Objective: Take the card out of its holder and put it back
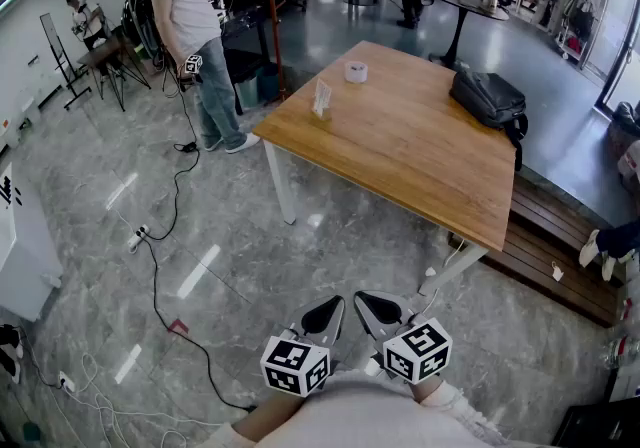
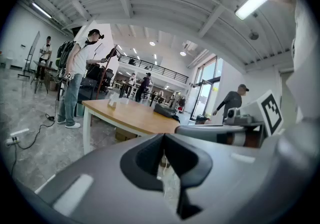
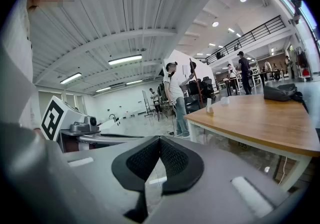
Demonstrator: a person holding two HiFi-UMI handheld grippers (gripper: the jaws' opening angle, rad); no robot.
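A clear card holder (image 1: 321,99) with a card upright in it stands near the far left edge of the wooden table (image 1: 420,151); it also shows small in the left gripper view (image 2: 112,102) and the right gripper view (image 3: 209,106). Both grippers are held low, close to the body, well short of the table. My left gripper (image 1: 331,315) has its jaws together with nothing between them (image 2: 163,140). My right gripper (image 1: 372,310) is shut and empty too (image 3: 159,144).
A roll of tape (image 1: 356,71) sits at the table's far side and a black bag (image 1: 490,96) at its right edge. A person (image 1: 200,46) stands beside the table's left corner. Cables (image 1: 160,266) trail over the floor; a wooden bench (image 1: 555,246) lies at the right.
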